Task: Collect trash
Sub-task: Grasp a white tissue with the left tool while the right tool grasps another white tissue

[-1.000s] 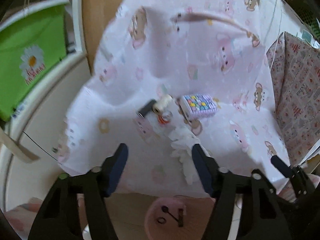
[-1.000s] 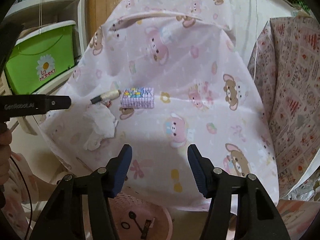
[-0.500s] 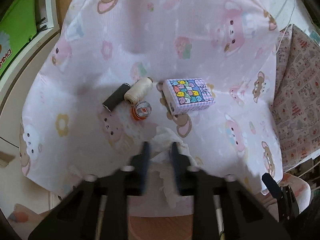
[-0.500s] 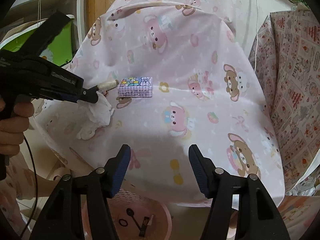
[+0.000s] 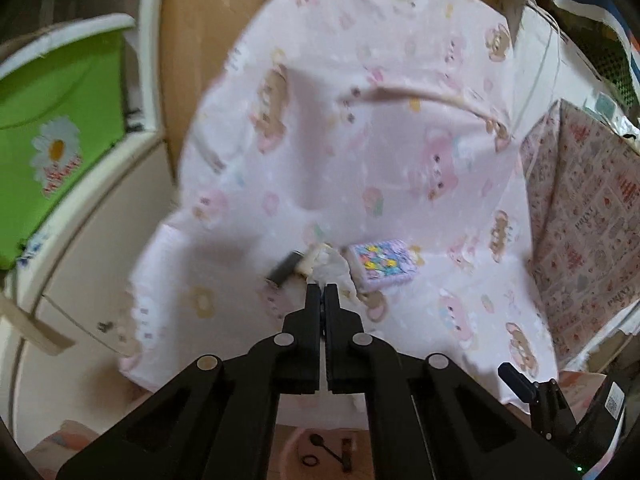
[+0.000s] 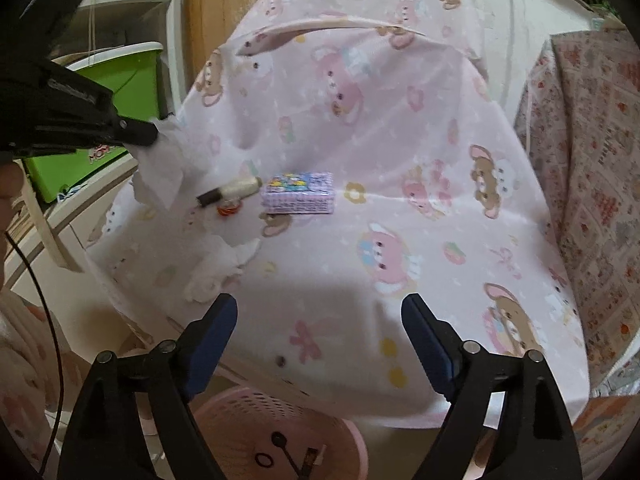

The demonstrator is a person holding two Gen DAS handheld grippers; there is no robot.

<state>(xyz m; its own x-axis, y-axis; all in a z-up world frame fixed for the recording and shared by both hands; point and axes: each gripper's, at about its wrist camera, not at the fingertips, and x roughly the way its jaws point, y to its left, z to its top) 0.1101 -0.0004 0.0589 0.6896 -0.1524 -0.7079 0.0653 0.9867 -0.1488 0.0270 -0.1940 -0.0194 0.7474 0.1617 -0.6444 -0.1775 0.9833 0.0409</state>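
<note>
Lifting a pinched tissue (image 6: 160,168) clear in the shut left tool (image 6: 154,134), likely for the basket (image 6: 276,420) below, while spreading the empty right tool (image 6: 318,312) just behind a second tissue (image 6: 224,264).

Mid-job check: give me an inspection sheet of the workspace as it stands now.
Surface: pink cartoon-print cloth.
Job's things: one tissue lifted clear in the left hand-held gripper; a second tissue wad on the cloth; pink basket below the front edge.
Clutter: patterned box, thread spools.
Grippers: left shut on the tissue; right hand-held gripper opening, nothing between its jaws.
Cables: thin black cable at far left.
Surroundings: green bin, patterned fabric at right.
</note>
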